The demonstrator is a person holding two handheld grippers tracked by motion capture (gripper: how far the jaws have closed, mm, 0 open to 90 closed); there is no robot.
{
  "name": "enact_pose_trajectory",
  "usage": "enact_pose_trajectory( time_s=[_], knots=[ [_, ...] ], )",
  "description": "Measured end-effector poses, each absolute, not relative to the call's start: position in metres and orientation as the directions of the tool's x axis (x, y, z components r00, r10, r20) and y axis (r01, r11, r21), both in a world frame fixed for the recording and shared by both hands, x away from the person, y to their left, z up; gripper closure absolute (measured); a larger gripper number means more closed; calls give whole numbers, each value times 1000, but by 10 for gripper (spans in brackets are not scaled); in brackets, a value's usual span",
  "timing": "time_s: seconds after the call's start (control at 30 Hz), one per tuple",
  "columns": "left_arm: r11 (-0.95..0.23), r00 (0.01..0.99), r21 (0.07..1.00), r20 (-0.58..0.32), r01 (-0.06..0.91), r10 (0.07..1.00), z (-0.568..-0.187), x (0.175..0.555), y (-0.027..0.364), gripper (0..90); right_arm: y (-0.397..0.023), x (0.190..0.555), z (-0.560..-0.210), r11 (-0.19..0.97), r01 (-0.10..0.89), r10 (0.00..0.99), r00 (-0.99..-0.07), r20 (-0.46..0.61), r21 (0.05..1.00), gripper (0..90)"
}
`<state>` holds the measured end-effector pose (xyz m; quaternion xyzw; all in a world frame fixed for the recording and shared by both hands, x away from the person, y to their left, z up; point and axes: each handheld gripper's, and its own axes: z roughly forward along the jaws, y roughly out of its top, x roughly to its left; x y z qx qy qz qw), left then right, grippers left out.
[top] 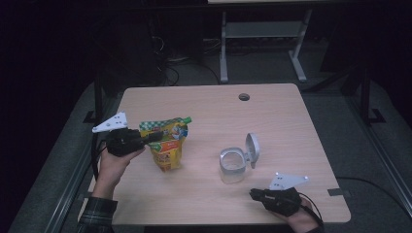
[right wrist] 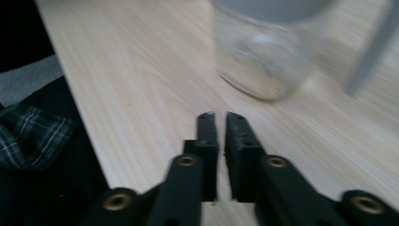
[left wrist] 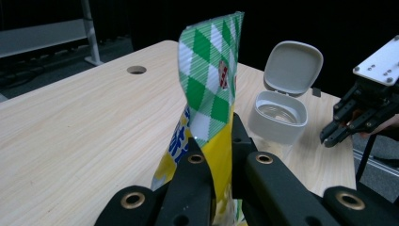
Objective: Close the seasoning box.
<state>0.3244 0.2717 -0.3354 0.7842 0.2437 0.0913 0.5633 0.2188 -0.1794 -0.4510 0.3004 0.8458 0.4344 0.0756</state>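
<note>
Two grippers are working: my left gripper (left wrist: 214, 141) is pinching the snack bag (top: 167, 141) upright at the table's left, while my right gripper (right wrist: 215, 117) is clenched on nothing beside the open jar (top: 233, 165). I'm keeping the bag's mouth level approaching the jar.

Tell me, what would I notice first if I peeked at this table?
The bright yellow and green snack pouch at the table's left, pinched by the left gripper. Next, the clear jar near the middle with its grey lid flipped open. The right gripper sits shut and empty near the front edge.
</note>
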Motion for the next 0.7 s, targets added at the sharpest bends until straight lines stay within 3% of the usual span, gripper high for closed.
enact_pose_trajectory(
  time_s=[0.37, 0.7],
  knots=[
    [-231, 856, 917, -183, 326, 483, -338, 320, 267, 900, -129, 223, -438, 453, 363, 478, -870, 122, 814, 898],
    [-221, 877, 925, -187, 309, 442, -336, 316, 265, 900, -99, 238, -426, 403, 334, 480, -870, 114, 852, 898]
  ],
)
